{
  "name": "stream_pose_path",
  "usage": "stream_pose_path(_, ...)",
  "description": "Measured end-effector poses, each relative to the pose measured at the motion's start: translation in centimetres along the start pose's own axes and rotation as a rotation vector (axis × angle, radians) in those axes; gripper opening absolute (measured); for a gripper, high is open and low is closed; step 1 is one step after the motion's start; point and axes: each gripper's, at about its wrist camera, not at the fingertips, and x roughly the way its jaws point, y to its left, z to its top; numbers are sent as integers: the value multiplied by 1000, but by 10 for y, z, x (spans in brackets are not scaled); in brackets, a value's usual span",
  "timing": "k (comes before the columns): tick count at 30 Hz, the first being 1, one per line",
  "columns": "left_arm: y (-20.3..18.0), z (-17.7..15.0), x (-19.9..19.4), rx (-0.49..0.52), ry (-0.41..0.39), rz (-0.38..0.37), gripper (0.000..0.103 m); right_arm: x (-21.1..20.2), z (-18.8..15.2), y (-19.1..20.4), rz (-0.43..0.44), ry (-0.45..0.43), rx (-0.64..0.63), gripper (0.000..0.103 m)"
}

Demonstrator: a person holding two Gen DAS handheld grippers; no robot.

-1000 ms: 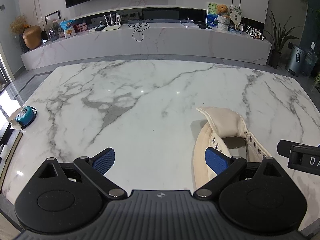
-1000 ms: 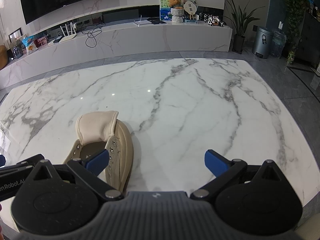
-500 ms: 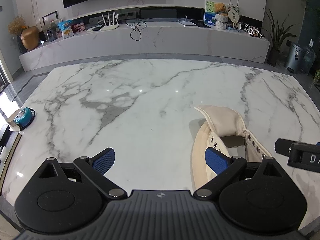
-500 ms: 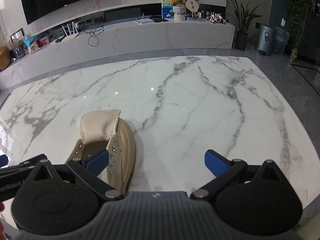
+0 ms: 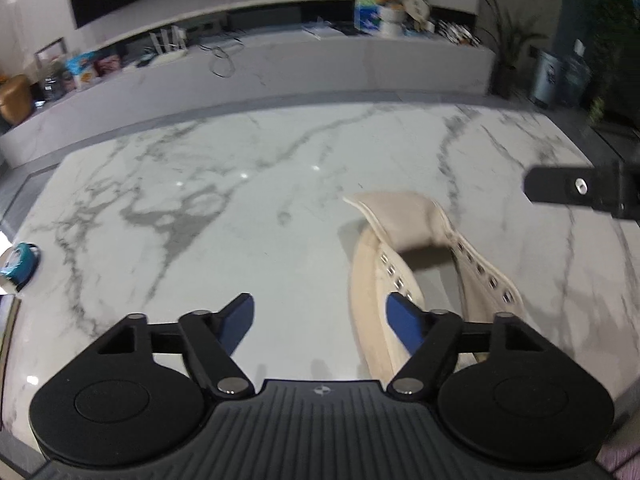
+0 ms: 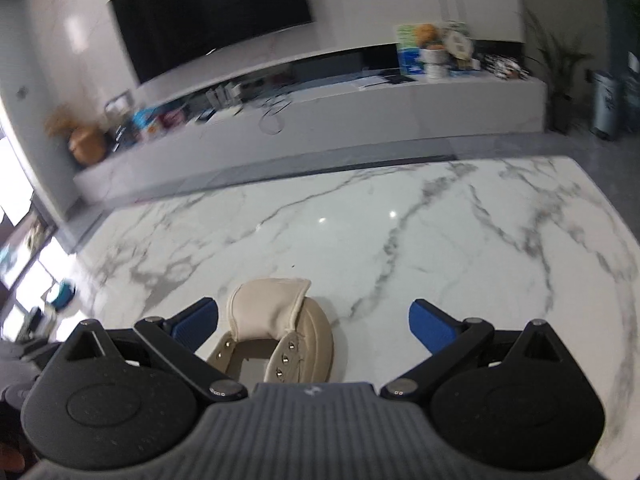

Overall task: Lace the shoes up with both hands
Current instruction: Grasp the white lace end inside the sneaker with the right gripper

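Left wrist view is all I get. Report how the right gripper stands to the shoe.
Observer: The right gripper is wide open, with nothing pressed between its pads.
Operator: Give me the shoe's place against it.
Observer: The shoe lies ahead of the gap, nearer the left finger than the right one.
Operator: Check that view for a lace.
Observer: None shows there; the eyelets on both flaps look empty.
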Motion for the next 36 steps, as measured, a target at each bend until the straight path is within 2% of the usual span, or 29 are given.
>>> stream_pose_path(1,-1,-2,-1,4,3,-14,63,0,3,1,19,10,-31,94)
stream_pose_path(3,-3,-4,-1,10,10,-41,59,3,5,5,68,47,-98,62)
stream_pose_path(5,-4,-6,-1,17,21,-66,50,6,5,11,124,94,-160,53)
stream_pose_path(6,-4,-7,0,19,30,-77,47,8,4,15,151,118,-195,52)
stream_pose_path(8,-3,-8,3,23,50,-99,33,10,-1,23,198,163,-282,49)
stream_pose_path(9,-3,-9,4,25,60,-111,30,11,-4,27,214,186,-321,49)
stream_pose_path(14,3,-13,15,30,86,-150,13,16,-20,46,261,283,-461,48)
stream_pose_path(17,8,-14,20,20,100,-156,9,18,-24,54,262,302,-533,47)
stream_pose_path(21,16,-14,15,-8,91,-183,8,15,-27,70,304,330,-604,46)
stream_pose_path(26,15,-6,1,0,57,-190,9,32,-38,77,251,407,-675,42)
stream_pose_path(29,12,-1,-2,-10,61,-219,10,46,-43,74,252,467,-676,42)
stream_pose_path(32,9,2,-3,-6,53,-205,15,56,-49,76,252,520,-683,48)
stream_pose_path(36,8,2,-1,-12,59,-190,20,65,-53,77,244,548,-668,46)
